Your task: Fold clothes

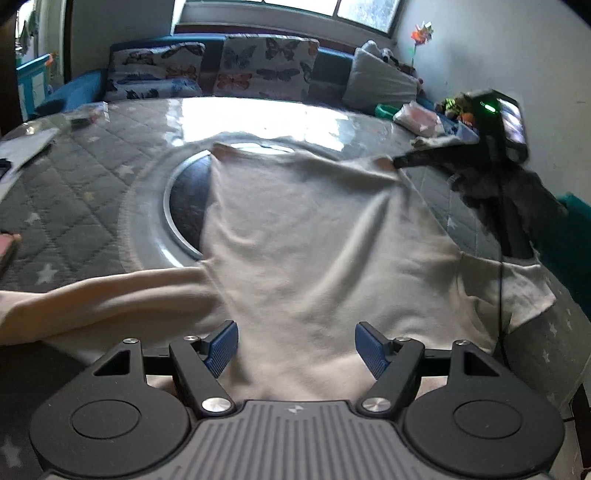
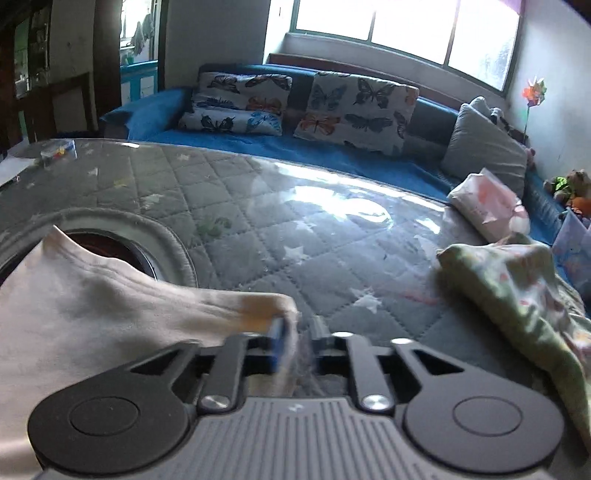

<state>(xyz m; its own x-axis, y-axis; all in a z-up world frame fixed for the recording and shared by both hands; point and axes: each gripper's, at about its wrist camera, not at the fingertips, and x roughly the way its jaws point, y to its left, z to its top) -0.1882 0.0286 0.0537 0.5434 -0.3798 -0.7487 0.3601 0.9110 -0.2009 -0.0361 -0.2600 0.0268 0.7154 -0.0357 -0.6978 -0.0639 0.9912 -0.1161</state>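
A table (image 1: pixel 92 192) with a grey quilted, star-patterned cover under clear plastic carries a pale shirt (image 1: pixel 314 258) spread just ahead of the left tongs (image 1: pixel 295 349), draped over a round metal-rimmed opening (image 1: pixel 184 206). To the right of the right tongs (image 2: pixel 295 343) lies a crumpled greenish cloth (image 2: pixel 517 288), with a pink-and-white packet (image 2: pixel 484 203) beyond it.

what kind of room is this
Most likely a home living room. A blue sofa with butterfly-print cushions sits under a wide window, and the work surface is a table with a quilted, star-patterned cover, where a white garment is spread.
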